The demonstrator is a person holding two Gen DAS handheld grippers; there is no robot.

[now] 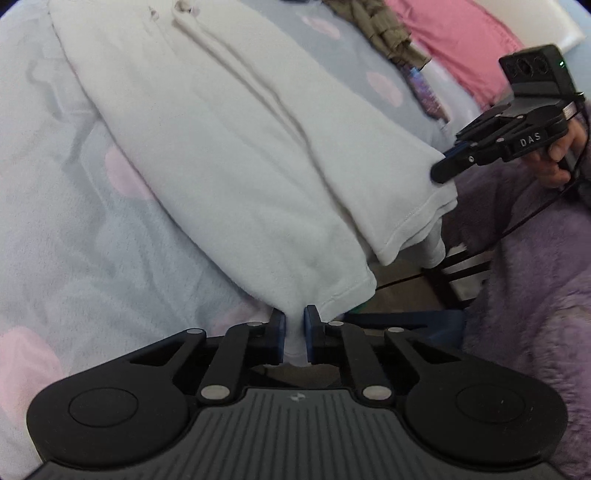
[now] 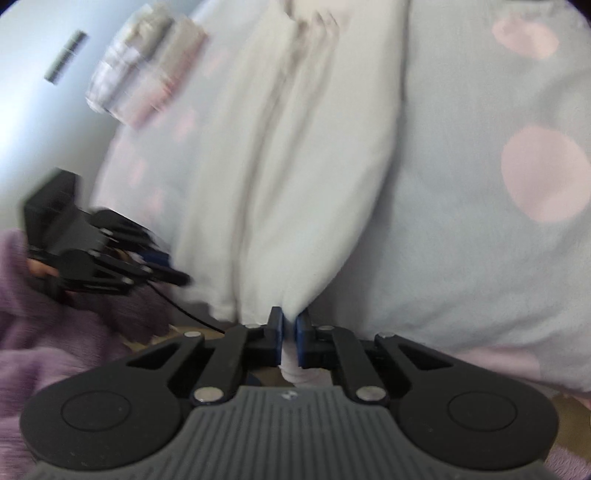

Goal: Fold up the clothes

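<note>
Left wrist view: the long white fleece garment (image 1: 229,155) lies on the pale blue pink-spotted blanket (image 1: 55,221), its long axis running away from both grippers. The left gripper (image 1: 294,326) and right gripper (image 2: 289,330) are each clamped on 1 near hem corner.

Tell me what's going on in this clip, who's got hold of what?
A person is folding a white fleece garment laid lengthwise on a pale blue blanket with pink spots. The left gripper has its jaws shut on one near corner of the garment, and the right gripper is shut on the other near corner. The far end lies flat on the blanket. An olive garment and a pink garment wait further back. The right wrist view is motion-blurred.
</note>
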